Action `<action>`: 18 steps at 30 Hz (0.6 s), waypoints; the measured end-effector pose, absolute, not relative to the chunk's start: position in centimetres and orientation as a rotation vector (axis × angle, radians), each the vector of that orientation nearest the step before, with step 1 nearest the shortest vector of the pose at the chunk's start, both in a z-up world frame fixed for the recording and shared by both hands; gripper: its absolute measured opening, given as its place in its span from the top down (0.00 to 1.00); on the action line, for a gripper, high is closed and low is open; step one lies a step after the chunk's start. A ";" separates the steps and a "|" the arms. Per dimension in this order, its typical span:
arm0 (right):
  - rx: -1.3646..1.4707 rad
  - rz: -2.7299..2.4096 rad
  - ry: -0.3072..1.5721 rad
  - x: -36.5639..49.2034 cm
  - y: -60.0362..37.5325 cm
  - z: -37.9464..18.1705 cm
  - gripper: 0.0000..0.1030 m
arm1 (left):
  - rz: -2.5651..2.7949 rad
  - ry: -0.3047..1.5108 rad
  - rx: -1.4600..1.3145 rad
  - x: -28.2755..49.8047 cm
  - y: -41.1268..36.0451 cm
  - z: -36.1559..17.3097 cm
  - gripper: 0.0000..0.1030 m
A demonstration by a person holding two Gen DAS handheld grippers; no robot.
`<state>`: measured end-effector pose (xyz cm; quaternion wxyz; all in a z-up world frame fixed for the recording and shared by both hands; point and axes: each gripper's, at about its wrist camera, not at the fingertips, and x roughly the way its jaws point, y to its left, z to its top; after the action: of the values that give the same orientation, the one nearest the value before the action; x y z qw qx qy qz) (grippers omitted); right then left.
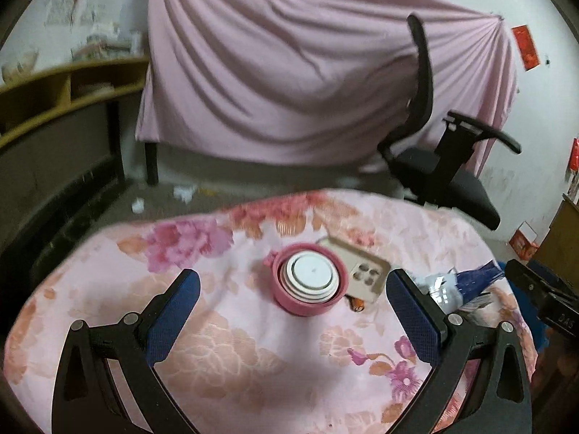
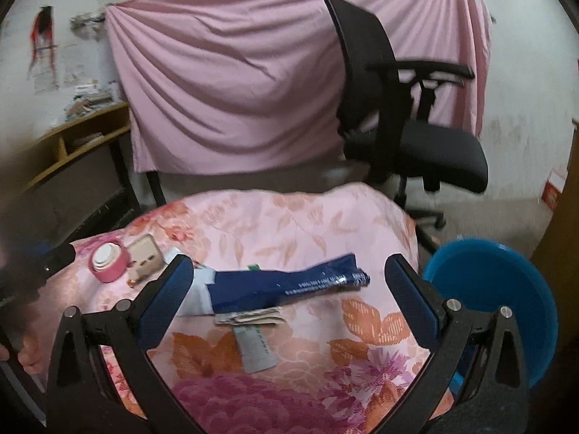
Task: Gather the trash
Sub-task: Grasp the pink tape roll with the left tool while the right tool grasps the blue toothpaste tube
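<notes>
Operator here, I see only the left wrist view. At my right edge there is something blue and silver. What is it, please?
Observer: A long dark blue wrapper, lying flat on the floral tablecloth, between the open right gripper fingers.
Operator: Is more trash near it?
Observer: Yes, a folded paper wad touches its near edge, and a grey sachet lies closer still.
Operator: Any bin?
Observer: A blue bin stands off the table's right side.

Pink cup (image 1: pixel 307 278) between wide-apart jaws
</notes>
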<state>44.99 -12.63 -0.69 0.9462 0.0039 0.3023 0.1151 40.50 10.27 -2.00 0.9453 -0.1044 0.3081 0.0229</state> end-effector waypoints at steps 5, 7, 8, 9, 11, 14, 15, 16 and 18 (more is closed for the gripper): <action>0.013 0.204 0.685 47.4 -13.3 -1.3 0.00 | 0.041 0.732 -0.241 43.6 10.5 -3.3 0.02; 0.010 0.189 0.699 48.3 -13.7 -1.4 0.00 | 0.023 0.744 -0.231 44.1 10.6 -3.5 0.02; 0.006 0.182 0.706 48.6 -13.7 -1.4 0.00 | 0.012 0.750 -0.222 44.4 10.4 -3.7 0.03; 0.005 0.173 0.719 49.0 -13.9 -1.6 0.00 | 0.002 0.757 -0.211 44.6 10.2 -3.8 0.03; 0.027 0.165 0.755 49.7 -14.5 -2.2 0.00 | -0.017 0.764 -0.208 44.6 10.1 -4.1 0.03; 0.062 0.177 0.806 50.3 -15.2 -3.1 0.00 | -0.025 0.760 -0.221 44.6 10.4 -4.2 0.03; 0.067 0.184 0.817 50.4 -15.2 -3.3 0.00 | -0.028 0.758 -0.229 44.5 10.5 -4.3 0.04; 0.068 0.188 0.822 50.5 -15.2 -3.4 0.00 | -0.030 0.758 -0.234 44.5 10.6 -4.3 0.04; 0.065 0.191 0.827 50.5 -15.0 -3.5 0.00 | -0.036 0.759 -0.245 44.5 10.8 -4.2 0.13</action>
<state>50.49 -15.03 -3.50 0.9107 0.0313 0.4013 0.0928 44.48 10.80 -4.22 0.9213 -0.1194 0.3696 -0.0173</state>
